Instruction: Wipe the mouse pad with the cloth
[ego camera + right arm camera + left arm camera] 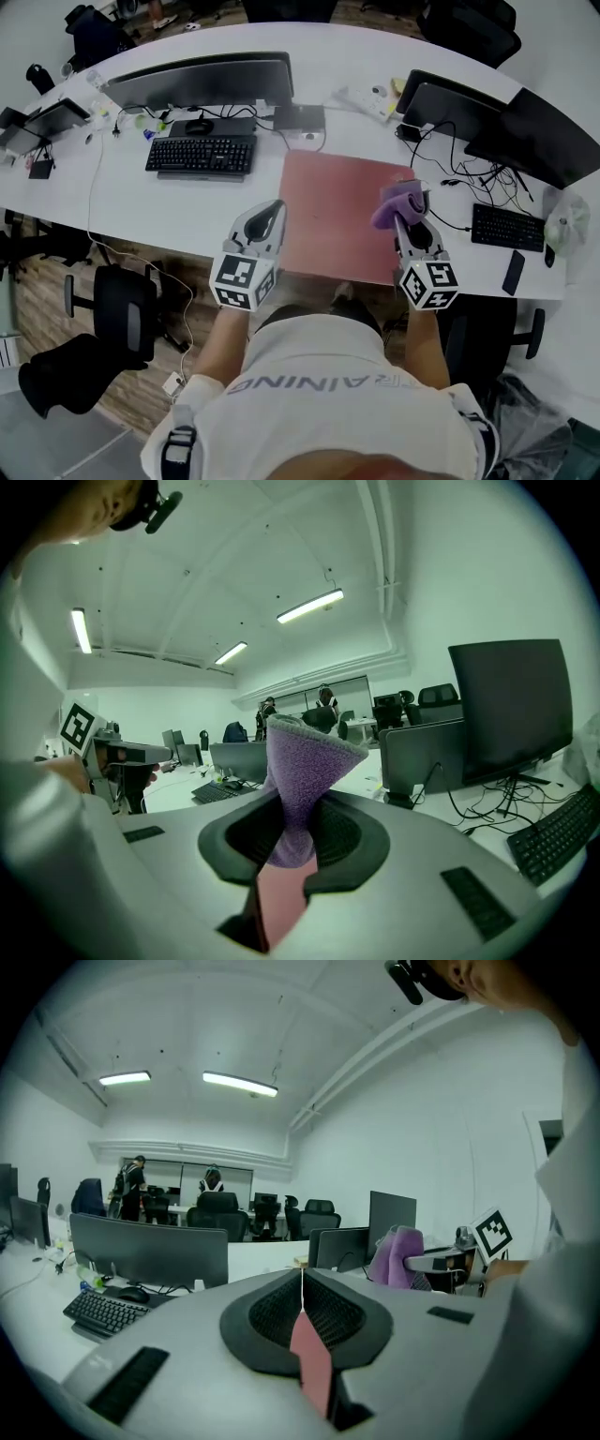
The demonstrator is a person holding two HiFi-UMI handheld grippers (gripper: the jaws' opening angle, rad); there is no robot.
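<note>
Head view: you stand at a white desk (187, 211) with the red mouse pad (337, 220) lying flat just in front of you, between a keyboard (201, 154) to its left and a second keyboard (506, 228) to its right.

Your left gripper (273, 212) is over the desk just beside the pad's left edge. In the left gripper view its jaws are pressed together along a thin seam (302, 1283), with nothing between them. A strip of the pad (314, 1368) shows below the seam.

Your right gripper (403, 223) is over the pad's right part. Its jaws pinch the purple cloth (398, 201). In the right gripper view the cloth (298, 780) rises out of the jaws in a twisted fold, and the pad (277, 897) shows beneath.

No view settles whether the cloth touches the pad.

Dark monitors (202, 82) stand along the far side of the desk.
</note>
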